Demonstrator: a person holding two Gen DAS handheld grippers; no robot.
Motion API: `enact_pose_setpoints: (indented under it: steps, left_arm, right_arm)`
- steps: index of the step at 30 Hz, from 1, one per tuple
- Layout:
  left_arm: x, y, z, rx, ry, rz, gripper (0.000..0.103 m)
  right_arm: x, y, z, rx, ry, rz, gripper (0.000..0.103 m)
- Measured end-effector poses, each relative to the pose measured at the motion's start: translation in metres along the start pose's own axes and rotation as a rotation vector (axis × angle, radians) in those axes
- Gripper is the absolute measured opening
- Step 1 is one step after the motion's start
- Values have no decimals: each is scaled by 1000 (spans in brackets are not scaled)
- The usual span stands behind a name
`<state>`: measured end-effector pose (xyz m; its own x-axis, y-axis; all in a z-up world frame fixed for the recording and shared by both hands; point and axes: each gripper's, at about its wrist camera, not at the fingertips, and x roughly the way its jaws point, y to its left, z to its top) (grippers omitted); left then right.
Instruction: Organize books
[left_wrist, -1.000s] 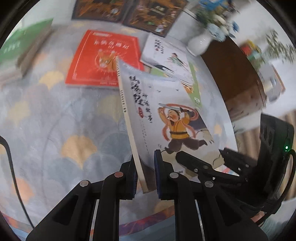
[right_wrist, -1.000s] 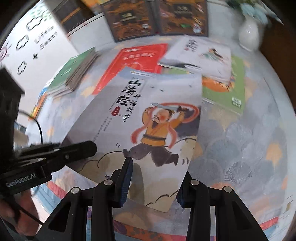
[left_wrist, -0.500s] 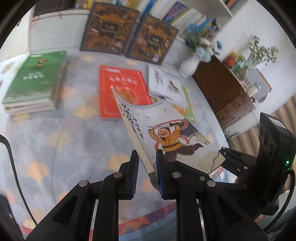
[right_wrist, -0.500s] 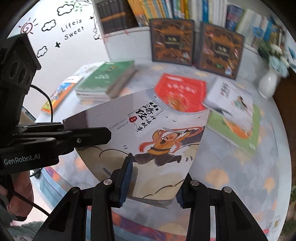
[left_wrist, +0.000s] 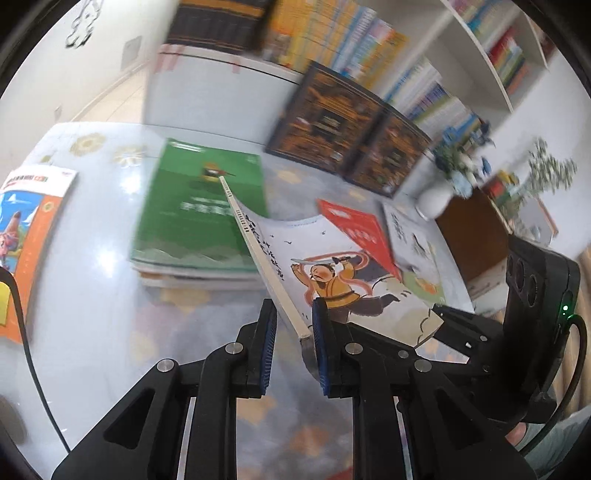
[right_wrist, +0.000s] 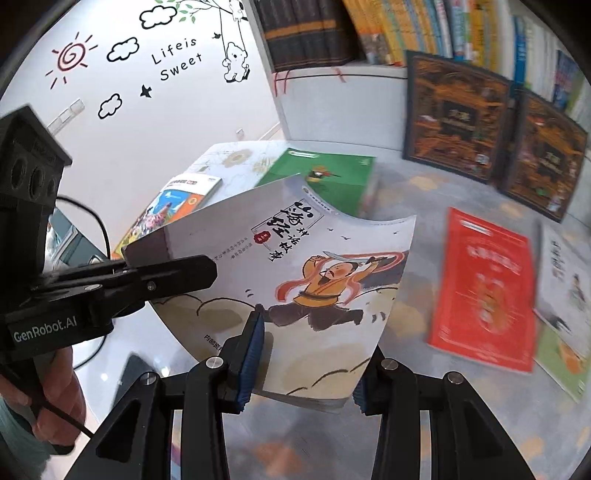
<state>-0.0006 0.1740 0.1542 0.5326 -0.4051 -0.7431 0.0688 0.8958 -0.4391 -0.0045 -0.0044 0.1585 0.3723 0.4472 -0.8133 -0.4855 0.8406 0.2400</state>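
A grey picture book with a sword-swinging figure in orange (right_wrist: 314, 280) is held up in the air over the table. My left gripper (left_wrist: 291, 328) is shut on its spine corner, and it shows in the right wrist view (right_wrist: 177, 273) clamping the book's left edge. My right gripper (right_wrist: 306, 354) is shut on the book's bottom edge, with the cover curling between the fingers; it shows in the left wrist view (left_wrist: 454, 325) at the book's lower right corner. A stack topped by a green book (left_wrist: 199, 218) lies beyond the held book.
A red book (right_wrist: 484, 291), a white picture book (right_wrist: 569, 280) and a green one under it lie flat at the right. A colourful book (left_wrist: 26, 236) lies at the far left. Two dark ornate books (right_wrist: 491, 122) lean on the bookshelf. A white vase (left_wrist: 436, 199) stands by a brown cabinet.
Both grippers have lifted the grey book higher and carried it left, from over the red book toward the green stack. Both views now tilt up to the bookshelf.
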Motion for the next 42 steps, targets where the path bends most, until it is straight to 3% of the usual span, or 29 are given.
enact_pose_setpoints:
  steps: [4,12,22,27,31,35,38,42]
  left_arm:
    - [4,42,17,-52,-17,-17,16]
    - [29,87,41,-112,-12,-42,15]
    - [62,120,62,-136,21,-17,15]
    - [67,144,62,-199,27,-9,15]
    - [70,155,60,-240,26,6,15]
    - [70,162,57,-270,24,13,17]
    - [70,167,57,-302,22,-8,17]
    - [77,166,56,-319,46,-39,18]
  right_arm:
    - [26,15,27,4,2,-19,41]
    - [72,11,69,106,57,-20,42]
    - [119,-16,87,237,126,-33,42]
    - [137,-24,86,260,166,-38,43]
    - [140,-10,89,187,153,-64,45]
    - [139,-9,84,156,162,-104,55]
    - [126,-25,78,197,161,-106,56]
    - [106,-65,72,361,107,-98,56]
